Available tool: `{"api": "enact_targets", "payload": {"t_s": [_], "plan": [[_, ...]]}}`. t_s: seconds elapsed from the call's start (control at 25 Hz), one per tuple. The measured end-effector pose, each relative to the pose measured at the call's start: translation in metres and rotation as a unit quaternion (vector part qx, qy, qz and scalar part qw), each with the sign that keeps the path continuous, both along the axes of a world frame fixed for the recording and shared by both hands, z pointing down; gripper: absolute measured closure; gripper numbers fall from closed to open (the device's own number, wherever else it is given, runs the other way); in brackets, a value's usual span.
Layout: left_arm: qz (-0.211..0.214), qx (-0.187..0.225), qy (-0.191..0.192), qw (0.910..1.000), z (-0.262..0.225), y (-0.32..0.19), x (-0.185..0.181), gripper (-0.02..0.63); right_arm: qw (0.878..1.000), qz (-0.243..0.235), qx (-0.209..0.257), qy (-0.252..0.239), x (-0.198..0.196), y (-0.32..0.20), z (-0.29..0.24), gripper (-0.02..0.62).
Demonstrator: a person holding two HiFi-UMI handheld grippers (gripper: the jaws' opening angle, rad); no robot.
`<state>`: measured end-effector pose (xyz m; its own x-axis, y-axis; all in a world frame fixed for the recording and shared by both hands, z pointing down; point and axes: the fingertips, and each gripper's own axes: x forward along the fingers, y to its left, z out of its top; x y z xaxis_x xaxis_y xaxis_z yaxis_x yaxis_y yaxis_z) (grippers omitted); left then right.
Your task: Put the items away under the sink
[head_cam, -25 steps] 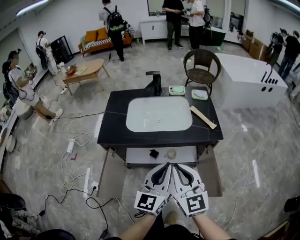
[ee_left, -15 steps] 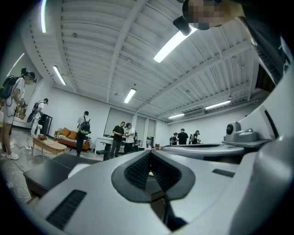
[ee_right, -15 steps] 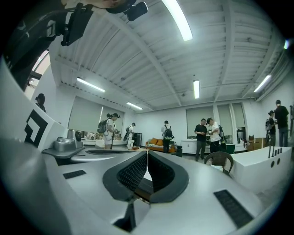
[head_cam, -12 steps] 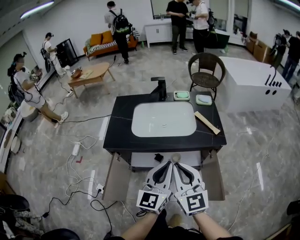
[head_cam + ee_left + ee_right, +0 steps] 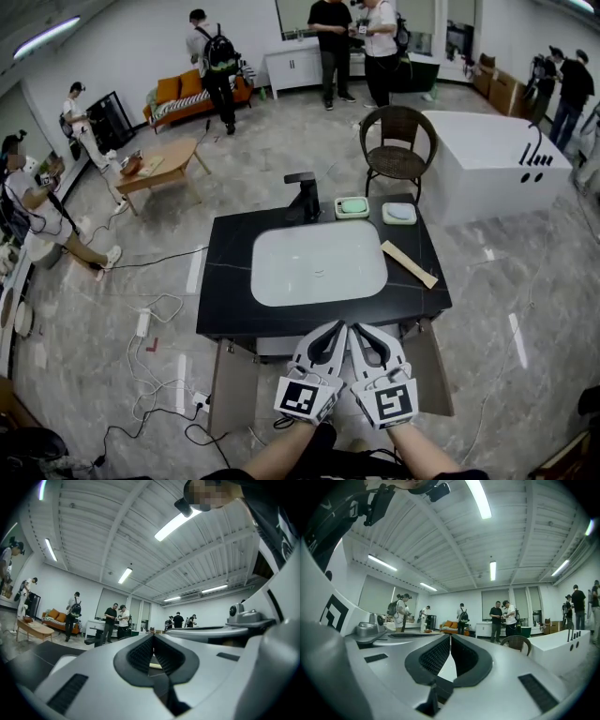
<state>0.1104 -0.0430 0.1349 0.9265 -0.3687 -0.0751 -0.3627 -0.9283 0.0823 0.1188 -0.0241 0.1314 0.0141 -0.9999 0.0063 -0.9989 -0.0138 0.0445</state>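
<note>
In the head view a black sink counter (image 5: 225,281) with a white basin (image 5: 319,262) stands before me. A black faucet (image 5: 303,195), a green soap dish (image 5: 352,206), a pale dish (image 5: 399,213) and a wooden strip (image 5: 408,263) rest on its top. Below the counter's front edge, two brown cabinet doors (image 5: 232,386) hang open to either side. My left gripper (image 5: 334,330) and right gripper (image 5: 355,330) are held side by side just short of that edge. Both are shut and empty. The space under the sink is hidden by the counter.
A wicker chair (image 5: 399,141) and a white bathtub (image 5: 497,159) stand behind the counter. Cables and a power strip (image 5: 142,322) lie on the floor at the left. Several people stand at the room's back and left.
The view has shifted so the counter sits lower in frame, hiding the shelf under the sink and the small items on it. Both grippers stay together and shut.
</note>
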Motion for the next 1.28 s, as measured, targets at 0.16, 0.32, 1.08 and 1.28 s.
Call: {"api": "enact_targets", "payload": {"t_s": [0.16, 0.32, 1.08, 1.28], "plan": [[0.043, -0.004, 0.000, 0.9991, 0.006, -0.021, 0.029, 0.598, 0.999, 0.030, -0.009, -0.005, 0.026, -0.021, 0.006, 0.560], [0.093, -0.014, -0.007, 0.9955, 0.022, -0.030, 0.061, 0.598, 0.997, 0.064, -0.033, -0.011, 0.055, -0.029, 0.022, 0.560], [0.080, -0.092, -0.046, 0.9914, 0.096, -0.038, 0.203, 0.598, 0.986, 0.051, -0.161, 0.008, 0.200, -0.039, 0.100, 0.559], [0.048, -0.109, -0.070, 0.9904, 0.119, -0.040, 0.238, 0.598, 0.981, 0.052, -0.186, -0.001, 0.240, -0.042, 0.127, 0.558]]}}
